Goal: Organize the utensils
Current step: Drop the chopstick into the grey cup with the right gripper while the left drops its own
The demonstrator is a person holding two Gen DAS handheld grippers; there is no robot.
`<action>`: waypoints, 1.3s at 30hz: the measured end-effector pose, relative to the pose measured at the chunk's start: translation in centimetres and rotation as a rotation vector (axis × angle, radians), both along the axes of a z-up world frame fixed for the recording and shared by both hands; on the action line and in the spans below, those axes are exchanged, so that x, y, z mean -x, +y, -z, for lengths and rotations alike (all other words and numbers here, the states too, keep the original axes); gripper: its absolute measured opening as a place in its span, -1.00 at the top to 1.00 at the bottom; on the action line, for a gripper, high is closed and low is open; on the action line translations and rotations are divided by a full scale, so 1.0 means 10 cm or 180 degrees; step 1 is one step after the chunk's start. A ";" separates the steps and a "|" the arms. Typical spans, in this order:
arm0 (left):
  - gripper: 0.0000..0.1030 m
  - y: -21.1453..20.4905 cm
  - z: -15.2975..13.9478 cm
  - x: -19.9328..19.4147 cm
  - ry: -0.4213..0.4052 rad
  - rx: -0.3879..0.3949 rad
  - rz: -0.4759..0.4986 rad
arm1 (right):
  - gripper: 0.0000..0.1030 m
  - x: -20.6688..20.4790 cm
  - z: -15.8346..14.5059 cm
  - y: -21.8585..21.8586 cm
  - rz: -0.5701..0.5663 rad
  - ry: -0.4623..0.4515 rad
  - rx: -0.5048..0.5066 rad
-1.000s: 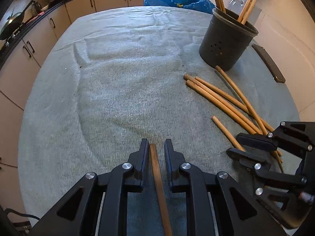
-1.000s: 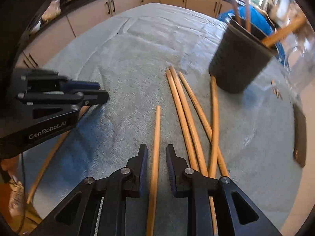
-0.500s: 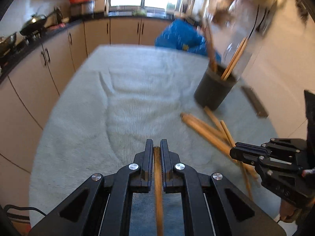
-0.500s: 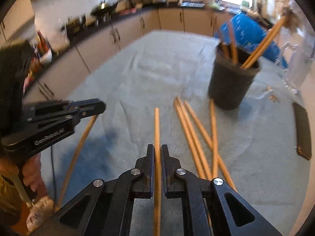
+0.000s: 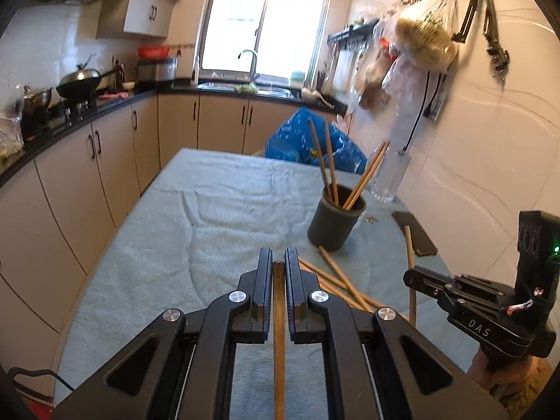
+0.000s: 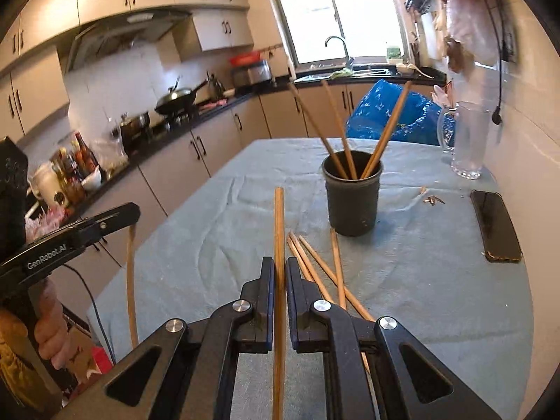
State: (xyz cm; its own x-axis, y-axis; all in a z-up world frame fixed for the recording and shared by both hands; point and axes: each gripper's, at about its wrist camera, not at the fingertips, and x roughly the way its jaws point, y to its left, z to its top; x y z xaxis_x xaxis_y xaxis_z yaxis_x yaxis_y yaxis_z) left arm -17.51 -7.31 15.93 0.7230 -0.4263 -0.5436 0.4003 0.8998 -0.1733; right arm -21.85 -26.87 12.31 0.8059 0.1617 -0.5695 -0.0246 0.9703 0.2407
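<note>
Far left: the black left gripper (image 5: 278, 262), pinched narrow on a long brown wooden stick (image 5: 279, 332), up off the table, tip just past the fingers.

Next along: the black right gripper (image 6: 279, 273), pinched narrow too, on a second long wooden stick (image 6: 279, 224), poking far out in front.

Below and a bit to the right: a pile of loose wooden sticks (image 6: 316, 269), flat on the blue-grey towel cloth (image 6: 437, 297), just in front of the round dark cup (image 6: 351, 199). Inside the cup already: a few more sticks, leaning out.

To do this step well:
- Go one stick at a time.
- Lift each stick higher than the rim of the cup.
- Tip it point-down.
- Aim for the gap between the leaning sticks.
- Let go only once low inside.
- Keep the two grippers apart, so as not to bump.
- Take care with the long front end of the right stick. Could maybe knock the leaning ones or tip the cup.

Room to move: lots of bare cloth to the left of the cup, so come in from there. Table edge close on that side too, so no dropping there.

Further right: a flat black phone (image 6: 495, 225) near the right edge. Beyond it: a tall clear glass jug (image 6: 469, 140) by the wall. Stay well away from both.
</note>
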 end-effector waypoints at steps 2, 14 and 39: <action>0.88 -0.01 -0.07 0.08 -0.0060 0.0050 0.0006 | 0.87 0.08 -0.04 -0.04 0.0030 -0.0065 -0.0032; 0.88 -0.18 -0.53 0.17 -0.0354 0.0342 0.0176 | 0.87 0.22 -0.33 -0.31 0.0281 -0.0463 -0.0272; 0.88 -1.09 -1.62 -1.20 -0.0873 0.0452 0.0245 | 0.87 -1.25 -1.22 -1.13 0.1165 -0.1354 -0.0291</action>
State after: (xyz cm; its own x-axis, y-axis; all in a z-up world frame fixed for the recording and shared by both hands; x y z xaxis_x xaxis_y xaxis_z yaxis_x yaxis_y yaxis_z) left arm -5.54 -18.19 32.10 0.7971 -0.5431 -0.2638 0.5154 0.8397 -0.1712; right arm -9.31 -38.16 24.47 0.9741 -0.1379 -0.1791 0.1962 0.9094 0.3667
